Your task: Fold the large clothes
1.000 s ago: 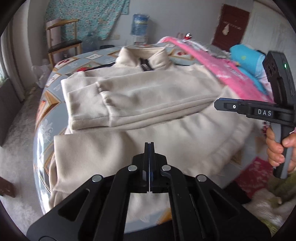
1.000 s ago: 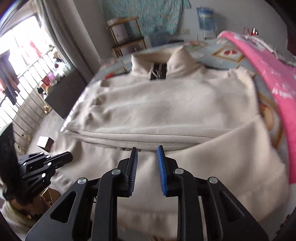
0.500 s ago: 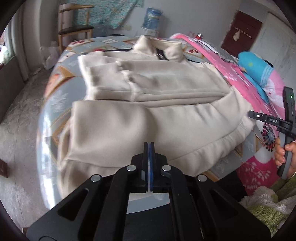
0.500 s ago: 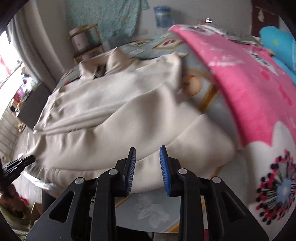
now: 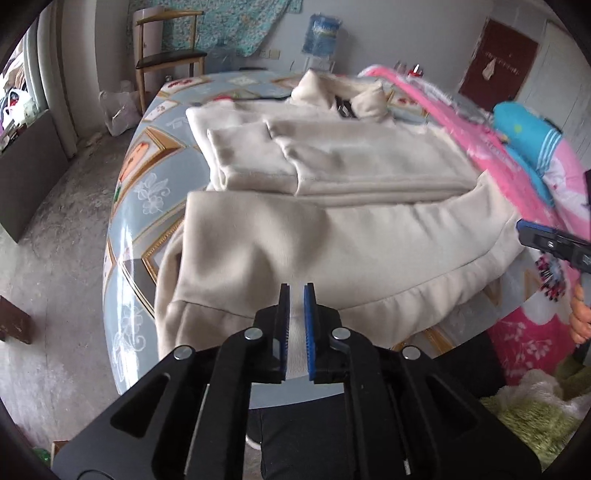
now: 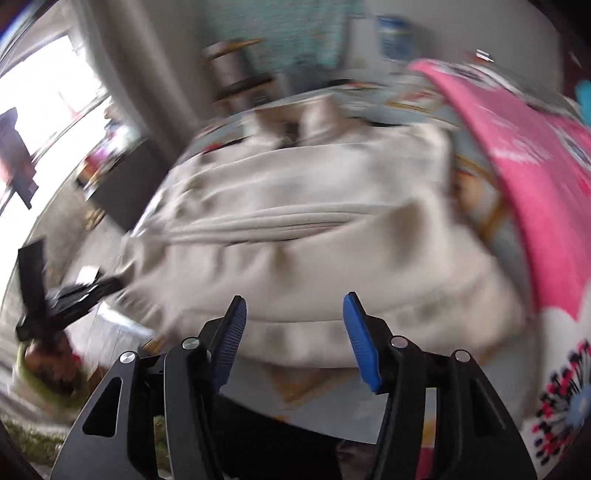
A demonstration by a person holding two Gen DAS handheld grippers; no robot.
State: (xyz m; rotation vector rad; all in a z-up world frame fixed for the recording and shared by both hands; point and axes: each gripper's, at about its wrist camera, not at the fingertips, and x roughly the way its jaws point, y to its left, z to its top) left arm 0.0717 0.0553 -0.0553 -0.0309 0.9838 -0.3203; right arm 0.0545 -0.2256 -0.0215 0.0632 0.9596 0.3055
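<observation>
A large cream zip-collar sweatshirt [image 5: 332, 236] lies spread on the bed, its sleeves folded across the chest and its hem along the near edge. My left gripper [image 5: 296, 286] hovers over the left part of the hem. Its jaws are opening, a narrow gap shows between the blue pads, and the fabric lies beneath them, not pinched. The right wrist view is blurred by motion. There my right gripper [image 6: 295, 299] is over the hem of the sweatshirt [image 6: 314, 258], its jaws opening wide and nothing pressed between them. Its tip also shows as the right gripper [image 5: 532, 236] beside the garment's right corner.
The bed has a blue patterned cover [image 5: 147, 177] and a pink blanket [image 5: 461, 122] along the right side, with a blue pillow [image 5: 528, 125] beyond. A wooden chair [image 5: 166, 55] and a water bottle [image 5: 321, 33] stand by the far wall. The person's dark trousers [image 5: 303, 435] are at the near edge.
The left gripper drew back toward the near hem and its shut jaws parted slightly. The right gripper swung out to the garment's right corner and back, and its jaws spread much wider.
</observation>
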